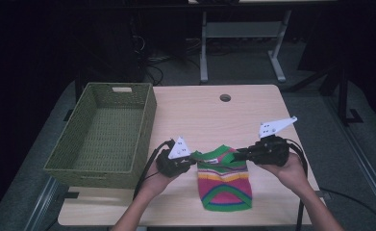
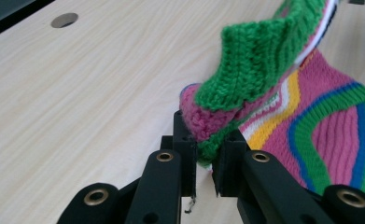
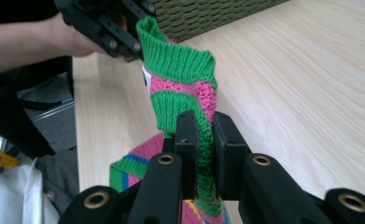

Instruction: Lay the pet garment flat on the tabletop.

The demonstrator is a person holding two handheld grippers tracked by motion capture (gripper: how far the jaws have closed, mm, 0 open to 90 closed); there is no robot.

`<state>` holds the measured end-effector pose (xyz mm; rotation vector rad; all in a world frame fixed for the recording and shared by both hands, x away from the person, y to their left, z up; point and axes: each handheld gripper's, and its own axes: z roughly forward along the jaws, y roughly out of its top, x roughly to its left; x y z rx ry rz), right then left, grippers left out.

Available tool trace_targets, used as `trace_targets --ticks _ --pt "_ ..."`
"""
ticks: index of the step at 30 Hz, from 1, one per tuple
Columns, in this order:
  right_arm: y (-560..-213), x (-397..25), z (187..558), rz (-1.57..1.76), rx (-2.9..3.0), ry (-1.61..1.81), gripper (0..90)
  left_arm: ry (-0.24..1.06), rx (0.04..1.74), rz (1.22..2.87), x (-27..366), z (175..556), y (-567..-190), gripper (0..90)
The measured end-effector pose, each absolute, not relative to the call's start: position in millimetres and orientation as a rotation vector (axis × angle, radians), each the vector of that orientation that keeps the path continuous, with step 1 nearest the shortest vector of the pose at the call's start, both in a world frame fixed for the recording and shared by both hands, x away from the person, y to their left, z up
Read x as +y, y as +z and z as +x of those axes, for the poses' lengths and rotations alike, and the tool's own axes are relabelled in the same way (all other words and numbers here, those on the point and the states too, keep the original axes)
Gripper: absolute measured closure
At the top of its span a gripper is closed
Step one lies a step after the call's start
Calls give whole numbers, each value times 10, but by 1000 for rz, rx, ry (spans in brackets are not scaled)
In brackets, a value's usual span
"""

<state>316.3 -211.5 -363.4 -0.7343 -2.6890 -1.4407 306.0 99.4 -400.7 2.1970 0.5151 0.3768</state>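
So there's one sock (image 1: 224,180) on the worktop (image 1: 253,110), striped pink and green with bits of yellow and blue, and both claws have it by the cuff end. The left claw (image 1: 191,161) is clamped down on the cuff's left corner, and the right claw (image 1: 237,155) is pinched shut on the right corner, so the cuff is lifted and stretched between them while the toe end lies flat on the wood, pointing back toward the person. The sock's long axis runs away from the person, cuff farthest. The one woven basket (image 1: 104,132) sits to the left, empty, just beside the left claw, so that hand is nearer to it. Looks like the sock would have to travel left to get in. Count: one sock, one basket, two claws.
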Motion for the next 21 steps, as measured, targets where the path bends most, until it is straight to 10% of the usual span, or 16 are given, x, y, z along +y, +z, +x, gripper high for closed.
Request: trace_targets --ticks 21 --pt "-3884 -2174 3542 -923 -2698 -1375 814 356 634 2293 809 3412 -4068 800"
